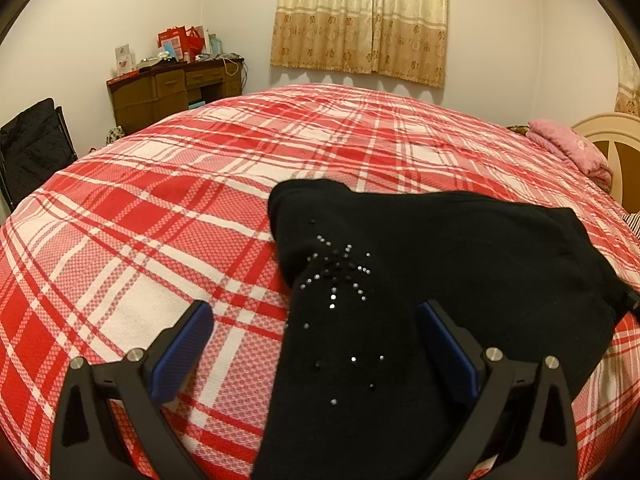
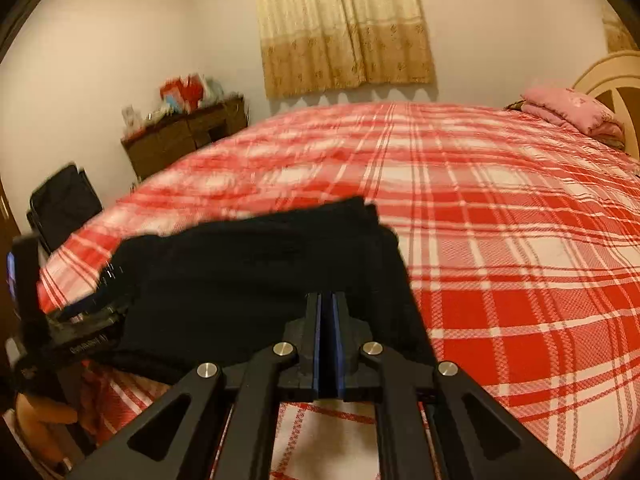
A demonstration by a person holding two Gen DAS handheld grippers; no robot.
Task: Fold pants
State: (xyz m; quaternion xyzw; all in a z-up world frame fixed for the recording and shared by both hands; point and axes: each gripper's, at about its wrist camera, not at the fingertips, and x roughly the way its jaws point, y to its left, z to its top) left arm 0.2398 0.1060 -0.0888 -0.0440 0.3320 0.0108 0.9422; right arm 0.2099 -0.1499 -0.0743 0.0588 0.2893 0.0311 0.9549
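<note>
The black pants (image 1: 420, 272), with small rhinestones on the cloth, lie folded on the red plaid bed (image 1: 180, 208). My left gripper (image 1: 316, 316) is open, its blue pads wide apart just above the pants' near end. In the right wrist view the pants (image 2: 260, 264) lie on the bed (image 2: 500, 240) in a folded stack. My right gripper (image 2: 328, 300) is shut, pads together at the stack's near edge; whether cloth is pinched between them is hidden. The left gripper's body (image 2: 64, 328) shows at the far left, blurred.
A pink folded quilt (image 1: 572, 152) lies by the cream headboard (image 1: 616, 140) at right. A brown desk (image 1: 176, 88) with clutter and a black chair (image 1: 32, 144) stand beyond the bed's left side. Curtains (image 1: 360, 20) hang on the far wall.
</note>
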